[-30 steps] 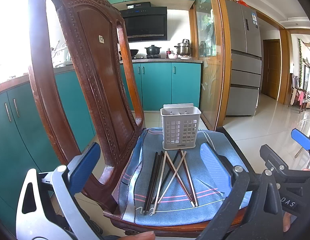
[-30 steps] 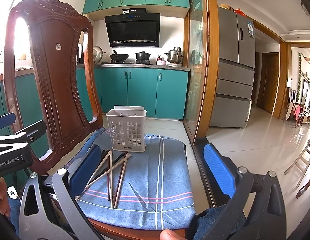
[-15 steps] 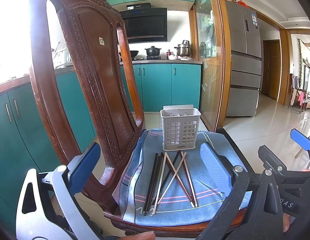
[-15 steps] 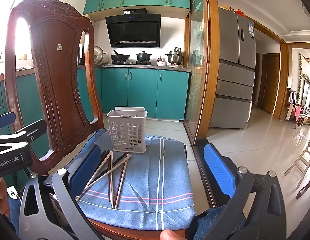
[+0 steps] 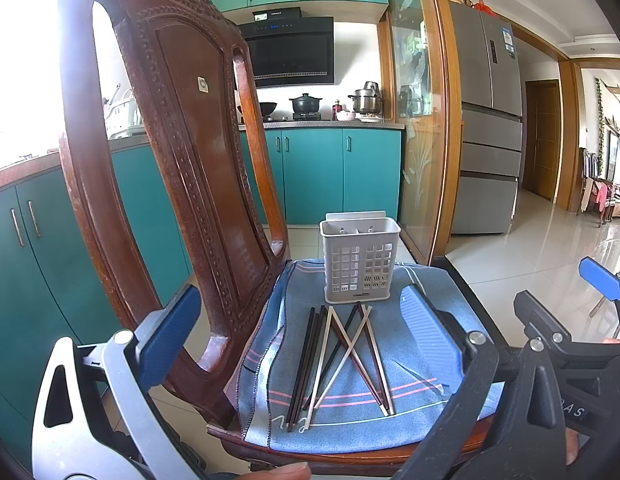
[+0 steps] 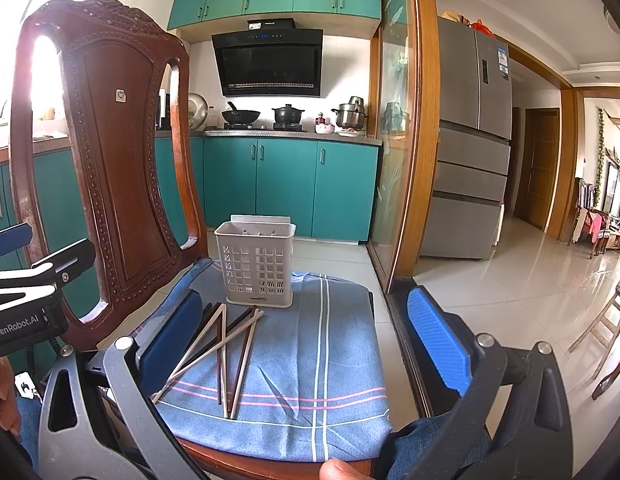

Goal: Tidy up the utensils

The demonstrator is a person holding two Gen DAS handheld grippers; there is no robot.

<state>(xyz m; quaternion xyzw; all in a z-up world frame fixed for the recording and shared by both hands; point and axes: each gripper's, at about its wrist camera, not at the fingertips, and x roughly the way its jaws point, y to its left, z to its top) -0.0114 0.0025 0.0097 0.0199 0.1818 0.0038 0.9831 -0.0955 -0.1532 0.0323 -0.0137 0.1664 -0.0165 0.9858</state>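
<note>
Teal kitchen cabinets back a carved wooden chair (image 5: 182,168) whose blue cloth (image 6: 318,360) carries a white slotted holder (image 5: 360,264) with chopsticks (image 5: 342,360) lying crossed just before it. Nothing has shifted over the last second, so sorting has not begun. Left gripper (image 5: 310,344) and right gripper (image 6: 306,336), marked "GenRobot.AI", both hover spread apart and empty.

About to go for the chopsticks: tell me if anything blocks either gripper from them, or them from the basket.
Nothing visible does. The chopsticks lie bare on the cloth, ahead of both open grippers, left and right. The basket stands just behind them, its top open.
</note>
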